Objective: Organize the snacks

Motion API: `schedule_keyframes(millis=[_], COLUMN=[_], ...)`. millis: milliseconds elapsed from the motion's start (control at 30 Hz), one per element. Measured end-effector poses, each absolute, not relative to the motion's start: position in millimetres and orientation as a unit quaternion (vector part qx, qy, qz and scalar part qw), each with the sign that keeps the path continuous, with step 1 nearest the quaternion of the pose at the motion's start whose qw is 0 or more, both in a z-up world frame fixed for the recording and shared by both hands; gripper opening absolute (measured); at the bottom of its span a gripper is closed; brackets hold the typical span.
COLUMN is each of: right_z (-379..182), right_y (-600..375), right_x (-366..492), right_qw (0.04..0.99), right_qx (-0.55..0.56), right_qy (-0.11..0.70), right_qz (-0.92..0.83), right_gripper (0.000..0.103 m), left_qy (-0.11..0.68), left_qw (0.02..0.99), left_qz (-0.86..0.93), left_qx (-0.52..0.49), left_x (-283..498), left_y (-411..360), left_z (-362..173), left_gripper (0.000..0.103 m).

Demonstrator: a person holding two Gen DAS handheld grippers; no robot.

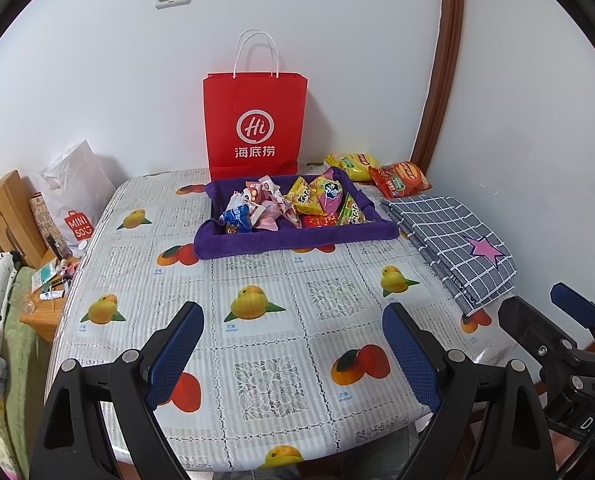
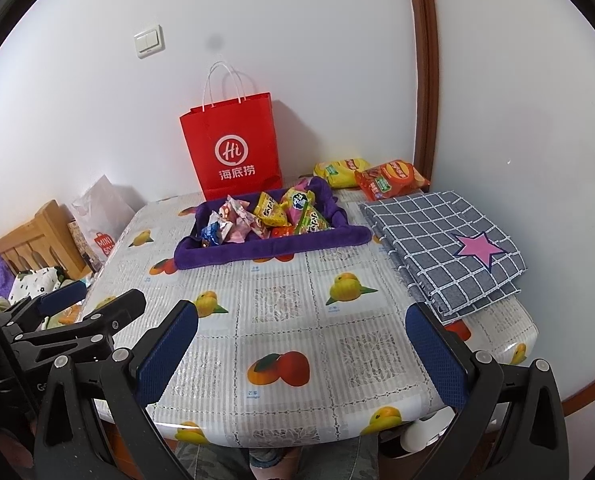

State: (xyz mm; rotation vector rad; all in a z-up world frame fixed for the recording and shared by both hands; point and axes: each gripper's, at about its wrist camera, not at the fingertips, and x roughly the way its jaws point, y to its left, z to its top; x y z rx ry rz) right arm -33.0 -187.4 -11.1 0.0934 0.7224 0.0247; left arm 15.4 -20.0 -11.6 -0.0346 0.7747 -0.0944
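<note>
Snacks in tray: a heap of small wrapped packets is seen lying inside the purple tray, at the far middle of the tabletop, in front of the red paper bag.
Snacks outside tray: a yellow bag and an orange bag are seen flat on the tabletop just behind the tray's far right corner, long axes running roughly left to right.
Stage: both a late sort with two bags left out and an early one are fitted by this layout; it cannot be settled.
Left gripper: fingers spread wide, nothing between them, held low over the near edge.
Right gripper: fingers spread wide, nothing held, also at the near edge.
Direction: all snacks lie straight ahead and well apart from both pairs of fingers.
Nearer hand: the two loose bags are judged closer to the right one, past the folded checked cloth.
</note>
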Motion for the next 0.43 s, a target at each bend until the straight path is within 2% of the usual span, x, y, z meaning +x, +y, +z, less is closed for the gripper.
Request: schedule_keyframes(millis=[433], right_z=[-17], right_y=[-188], right_x=[-26], right_qw=[0.934], right_qx=[0.043], right_qy=[0.354], right_qz=[0.009], right_gripper=[0.102], left_qy=[0.384], left_qw=[0.922], left_qz=[-0.046], left_qx=[-0.02], left_x=[27], left_y=[-19], left_z=[-17], left_gripper=[0.091])
